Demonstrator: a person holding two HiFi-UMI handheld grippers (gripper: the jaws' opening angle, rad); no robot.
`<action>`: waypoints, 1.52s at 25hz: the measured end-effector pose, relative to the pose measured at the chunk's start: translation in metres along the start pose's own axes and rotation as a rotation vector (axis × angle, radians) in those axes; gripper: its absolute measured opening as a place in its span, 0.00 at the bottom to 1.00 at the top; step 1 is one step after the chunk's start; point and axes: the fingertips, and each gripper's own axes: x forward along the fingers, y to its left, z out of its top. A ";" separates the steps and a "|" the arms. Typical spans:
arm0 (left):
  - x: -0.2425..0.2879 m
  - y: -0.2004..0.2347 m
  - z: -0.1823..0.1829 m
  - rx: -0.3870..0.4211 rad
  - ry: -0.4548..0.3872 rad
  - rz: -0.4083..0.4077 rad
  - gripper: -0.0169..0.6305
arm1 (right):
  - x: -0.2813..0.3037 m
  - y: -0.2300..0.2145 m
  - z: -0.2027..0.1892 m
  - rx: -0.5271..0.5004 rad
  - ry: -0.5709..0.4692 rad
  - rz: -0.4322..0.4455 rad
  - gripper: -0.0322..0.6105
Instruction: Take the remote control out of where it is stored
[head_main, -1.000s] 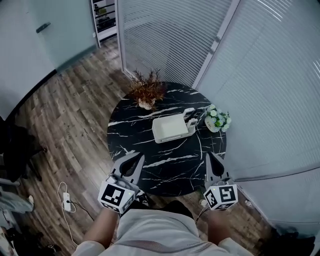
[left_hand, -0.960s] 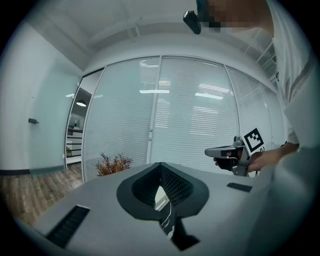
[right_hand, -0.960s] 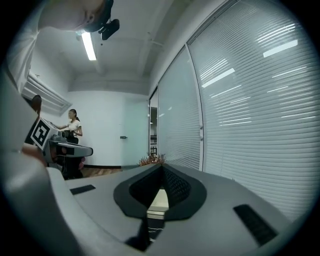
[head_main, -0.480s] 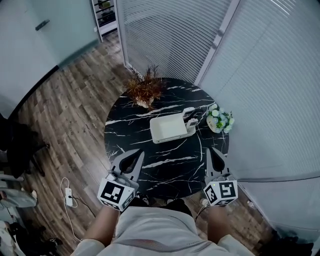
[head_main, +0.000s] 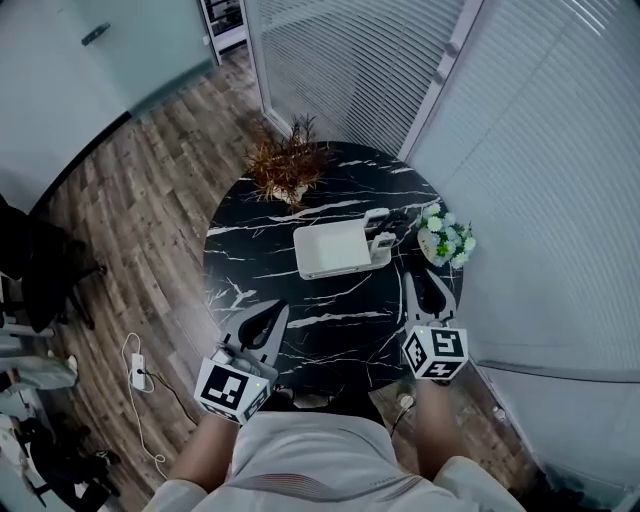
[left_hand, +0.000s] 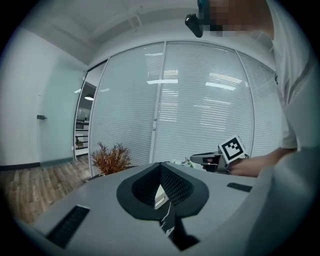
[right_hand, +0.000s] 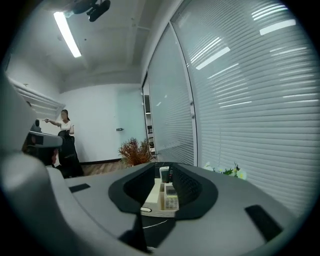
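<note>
A white storage tray (head_main: 332, 250) sits mid-table on the round black marble table (head_main: 260, 270). Remote controls (head_main: 381, 241) stand in the holder at its right end. In the right gripper view a light remote with buttons (right_hand: 171, 196) lies in that holder and another (right_hand: 164, 174) stands upright behind it. My right gripper (head_main: 421, 282) hovers over the table's near right edge, a short way from the remotes. Its jaws are opening with nothing between them. Over the near left edge, my left gripper (head_main: 280, 308) is shut and empty, aimed at the tray (left_hand: 159, 194).
A dried reddish plant (head_main: 285, 168) stands at the table's far side. A pot of white flowers (head_main: 447, 240) sits right of the tray, close to the remotes. Slatted blinds line the far and right walls. A power strip (head_main: 136, 372) lies on the wood floor. A person (right_hand: 65, 131) stands far off.
My right gripper has moved forward over the table edge toward the tray, and its jaws have parted a little. The left gripper has barely moved.
</note>
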 end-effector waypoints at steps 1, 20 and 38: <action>0.001 0.001 -0.003 -0.004 0.007 0.005 0.04 | 0.009 -0.003 -0.005 0.007 0.015 -0.002 0.21; 0.005 0.024 -0.055 -0.080 0.127 0.081 0.04 | 0.144 -0.024 -0.111 0.051 0.265 -0.082 0.46; 0.000 0.016 -0.056 -0.090 0.116 0.049 0.04 | 0.109 -0.023 -0.054 0.047 0.124 -0.020 0.42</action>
